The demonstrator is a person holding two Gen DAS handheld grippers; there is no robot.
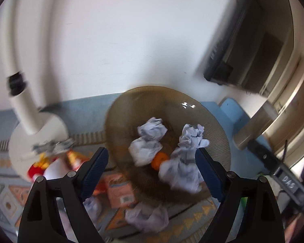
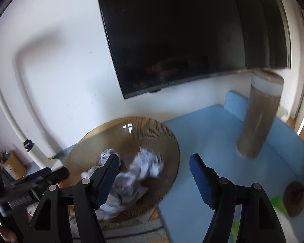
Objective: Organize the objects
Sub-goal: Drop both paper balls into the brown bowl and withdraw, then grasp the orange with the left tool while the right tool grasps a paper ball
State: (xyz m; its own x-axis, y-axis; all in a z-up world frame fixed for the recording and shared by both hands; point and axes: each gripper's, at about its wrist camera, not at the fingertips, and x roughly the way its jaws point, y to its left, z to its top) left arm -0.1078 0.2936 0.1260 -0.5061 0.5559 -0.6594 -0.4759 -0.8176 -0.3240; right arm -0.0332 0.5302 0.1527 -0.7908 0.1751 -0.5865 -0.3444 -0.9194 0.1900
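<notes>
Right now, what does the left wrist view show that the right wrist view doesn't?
Left only: an orange piece in the basket, a paper ball and a carton on the rug. Right only: the TV's dark screen and a tall cylinder on the blue mat. Both: the basket holding crumpled paper.

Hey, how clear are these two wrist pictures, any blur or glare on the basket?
Left wrist view: crumpled papers and lamp base smeared by motion blur, small glare spot on the basket rim. Right wrist view: papers blurred too, same glint, wall edges bowed by the fisheye, dark TV screen.
</notes>
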